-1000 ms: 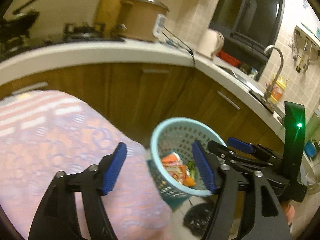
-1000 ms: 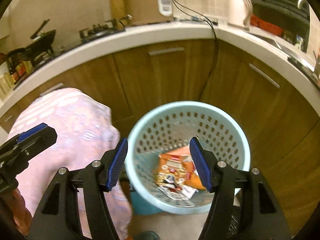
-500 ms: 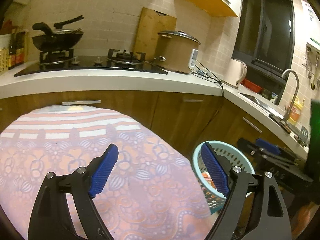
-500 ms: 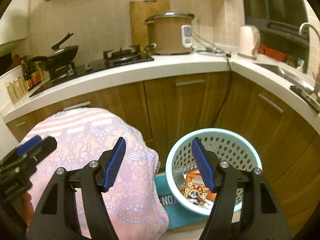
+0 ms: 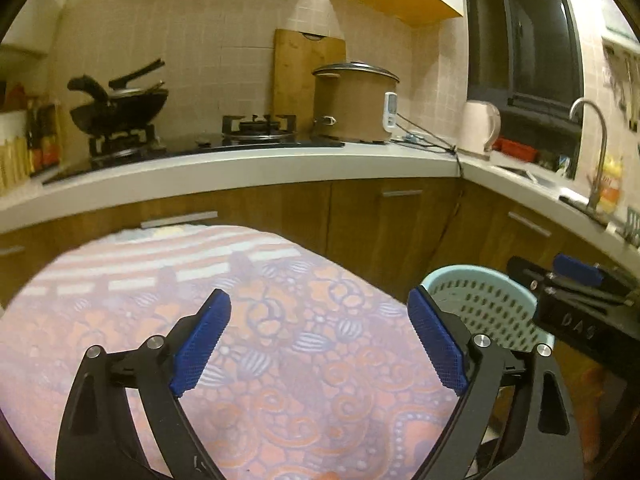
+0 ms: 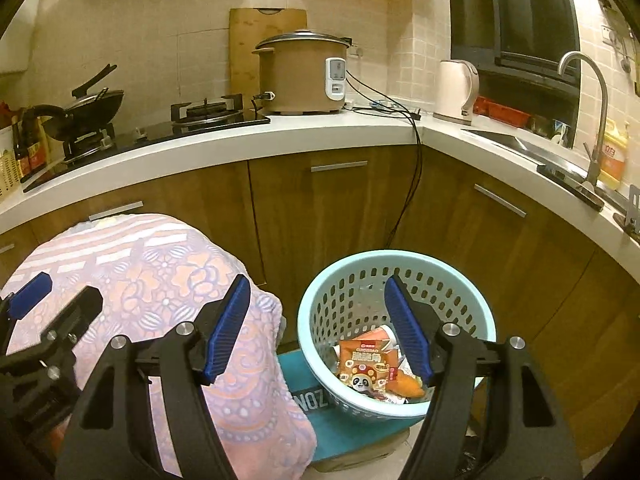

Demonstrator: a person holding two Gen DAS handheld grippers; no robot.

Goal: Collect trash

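Note:
A light blue perforated basket (image 6: 460,276) stands on the floor in front of the wooden cabinets; it also shows in the left wrist view (image 5: 480,280). Inside lie orange snack wrappers (image 6: 366,364) and other scraps. My right gripper (image 6: 318,328) is open and empty, held above the basket's left rim. My left gripper (image 5: 318,338) is open and empty, above a table covered with a pink patterned cloth (image 5: 280,344). The right gripper also appears at the right edge of the left wrist view (image 5: 576,280).
The cloth-covered table (image 6: 160,280) stands left of the basket. A teal box (image 6: 316,396) lies under the basket. The L-shaped counter (image 6: 280,140) holds a rice cooker (image 6: 300,76), kettle (image 6: 456,92), stove with wok (image 6: 88,108) and sink tap (image 6: 596,120).
Both grippers have risen and pulled back from the basket; the views tilted up from the basket to the counter and wall. The left gripper swung left over the cloth. Both stayed open.

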